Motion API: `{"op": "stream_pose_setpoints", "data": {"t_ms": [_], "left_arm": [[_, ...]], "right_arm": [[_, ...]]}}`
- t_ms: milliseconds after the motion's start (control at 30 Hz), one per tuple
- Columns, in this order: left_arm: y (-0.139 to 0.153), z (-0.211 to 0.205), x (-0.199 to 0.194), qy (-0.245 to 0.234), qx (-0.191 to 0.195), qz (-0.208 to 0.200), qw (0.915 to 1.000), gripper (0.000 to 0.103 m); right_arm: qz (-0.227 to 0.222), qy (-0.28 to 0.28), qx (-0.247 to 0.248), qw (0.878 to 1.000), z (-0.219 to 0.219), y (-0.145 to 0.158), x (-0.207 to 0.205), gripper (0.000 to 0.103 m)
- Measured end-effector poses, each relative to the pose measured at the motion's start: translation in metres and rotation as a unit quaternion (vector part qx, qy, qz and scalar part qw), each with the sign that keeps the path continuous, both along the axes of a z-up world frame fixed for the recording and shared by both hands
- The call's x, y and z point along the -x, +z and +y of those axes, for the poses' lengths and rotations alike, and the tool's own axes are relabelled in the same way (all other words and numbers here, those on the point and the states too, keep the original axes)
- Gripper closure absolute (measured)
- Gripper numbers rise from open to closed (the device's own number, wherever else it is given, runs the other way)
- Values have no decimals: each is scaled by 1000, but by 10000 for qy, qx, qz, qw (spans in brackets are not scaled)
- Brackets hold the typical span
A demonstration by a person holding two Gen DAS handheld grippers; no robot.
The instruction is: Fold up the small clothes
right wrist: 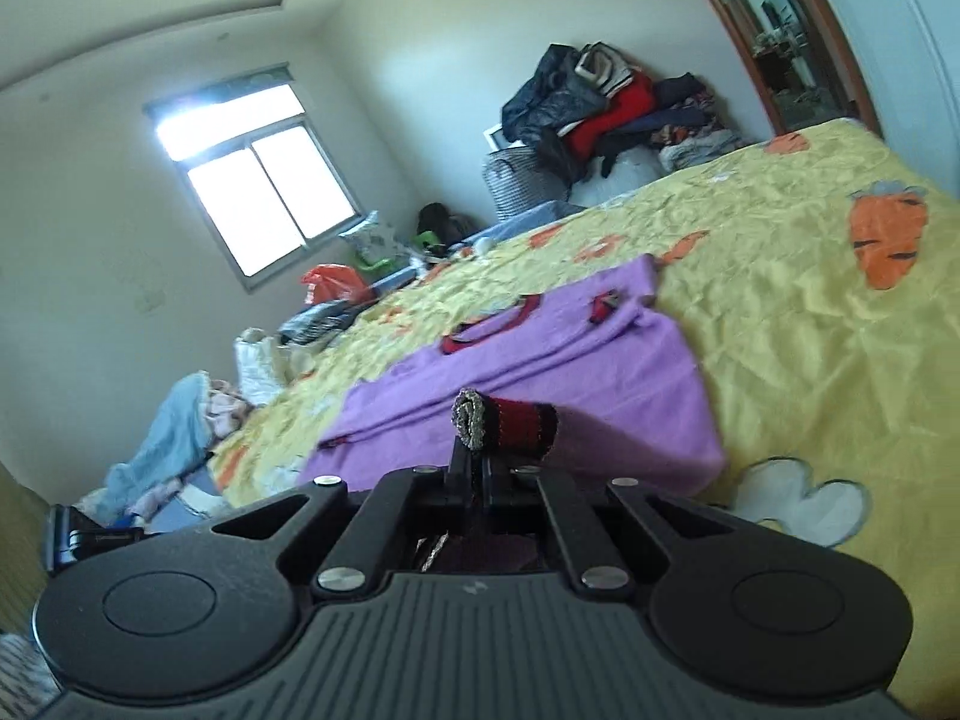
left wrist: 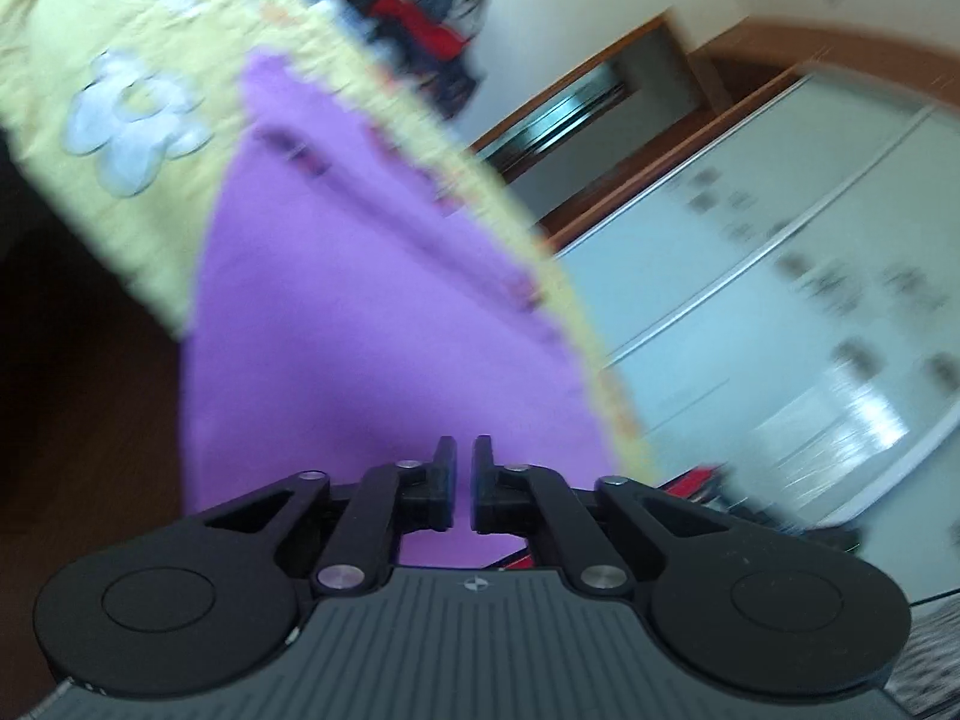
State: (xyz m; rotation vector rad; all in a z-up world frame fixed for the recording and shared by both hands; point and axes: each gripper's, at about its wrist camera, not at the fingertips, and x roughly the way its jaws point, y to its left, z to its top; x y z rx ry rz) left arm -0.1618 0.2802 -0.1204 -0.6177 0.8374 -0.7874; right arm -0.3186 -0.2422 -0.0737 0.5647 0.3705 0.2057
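One sleeve cuff is pinched and raised over the purple garment; a fold is judged to be under way.

On the yellow bedspread [right wrist: 780,276] the purple garment [right wrist: 540,360] is laid flat, partly folded. The right gripper [right wrist: 474,456] is clamped on the striped red cuff [right wrist: 516,426], held above the near edge. The left gripper [left wrist: 461,480] is seen with a narrow gap between its jaws and nothing between them, over the garment. Next, the cuff would need to be carried across the body and laid down flat.

Bare yellow bedspread [right wrist: 780,312] lies open right of the purple garment [right wrist: 540,372]; a clothes pile [right wrist: 606,114] blocks the bed's far end.
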Motion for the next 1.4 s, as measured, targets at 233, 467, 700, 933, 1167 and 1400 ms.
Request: {"op": "stream_pose_setpoints", "data": {"t_ms": [233, 467, 700, 933, 1167, 1400], "left_arm": [[-101, 28, -8, 72, 177, 1005, 9948, 36], [-181, 28, -26, 141, 1145, 2104, 9708, 21], [-187, 24, -6, 193, 1842, 2156, 9588, 93], [-118, 26, 4, 337, 1778, 1269, 9753, 99], [-44, 25, -24, 509, 2188, 481, 9732, 99], [-13, 4, -75, 789, 2228, 457, 9706, 99]], "right_arm": [[78, -108, -146, 9998, -9, -4, 0, 101], [162, -91, -107, 9998, -7, -1, -5, 100], [163, -41, -114, 9998, -5, 0, -6, 100], [-26, 11, -262, 9997, -6, 7, -8, 100], [-368, -97, -586, 9976, -28, 12, -30, 100], [-358, -141, -1092, 9933, -60, 0, -104, 100]]}}
